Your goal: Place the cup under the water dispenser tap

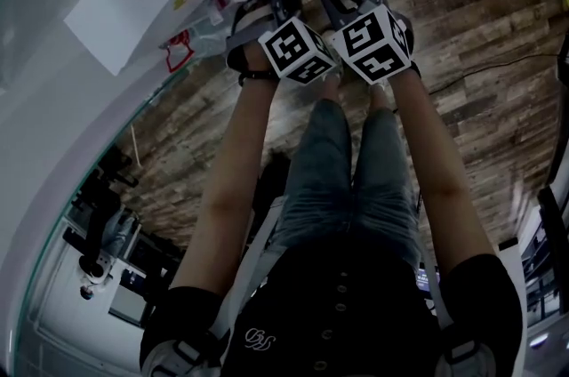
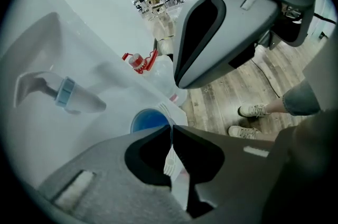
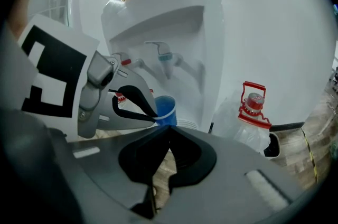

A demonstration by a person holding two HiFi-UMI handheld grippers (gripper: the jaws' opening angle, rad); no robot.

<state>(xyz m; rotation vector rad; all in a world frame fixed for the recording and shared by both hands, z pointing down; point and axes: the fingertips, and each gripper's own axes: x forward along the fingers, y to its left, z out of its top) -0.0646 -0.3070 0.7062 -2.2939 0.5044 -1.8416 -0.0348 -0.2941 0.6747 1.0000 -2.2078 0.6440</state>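
Cup (image 2: 148,121) half hidden behind left gripper (image 2: 170,128), which pinches its rim; right gripper (image 3: 169,128) closed on nothing.

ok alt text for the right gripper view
The left gripper pinches the rim of a blue cup below the taps of a white water dispenser. The right gripper sits shut and empty in the foreground; a red-capped water jug stands at right.

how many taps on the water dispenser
2: a red tap, partly behind the left gripper, and a blue tap just right of it, both in the recess of the water dispenser. None seems hidden.
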